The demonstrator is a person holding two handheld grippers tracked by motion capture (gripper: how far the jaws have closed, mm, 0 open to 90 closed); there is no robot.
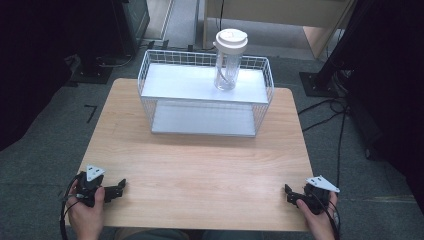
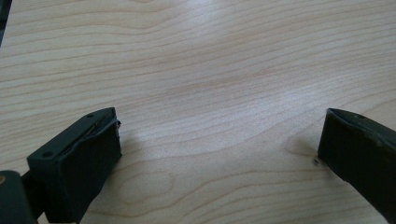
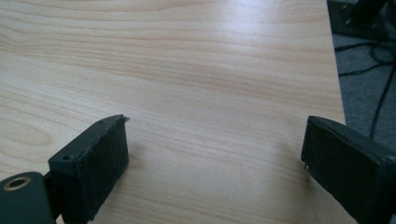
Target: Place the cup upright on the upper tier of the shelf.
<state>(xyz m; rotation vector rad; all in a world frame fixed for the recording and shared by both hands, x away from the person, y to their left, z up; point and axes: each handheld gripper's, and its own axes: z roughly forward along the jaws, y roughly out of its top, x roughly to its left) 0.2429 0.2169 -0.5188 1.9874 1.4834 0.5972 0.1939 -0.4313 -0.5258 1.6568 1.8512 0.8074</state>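
Clear plastic walls and a wide cream lid make up the jar (image 1: 230, 60), which stands upright on the top shelf of the white wire rack (image 1: 150, 75) at the far side of the counter (image 1: 200, 170), right of the rack's middle. Something pale sits inside it; you cannot tell what. Judge it light and stiff, but tall and narrow, so it will likely tip if you nudge it high up. The smooth round wall looks slippery, and the lid may only be pressed on, so do not trust it to carry the weight.

Your left tool (image 1: 116, 189) rests at the near left corner and your right tool (image 1: 289, 194) at the near right corner, both well apart from the jar. Each one's jaws stand wide apart with only bare wood between them, as both gripper views show.

Take hold around the body just under the lid, where the rim can stop a slide, and come in over the rack's low wire edge.
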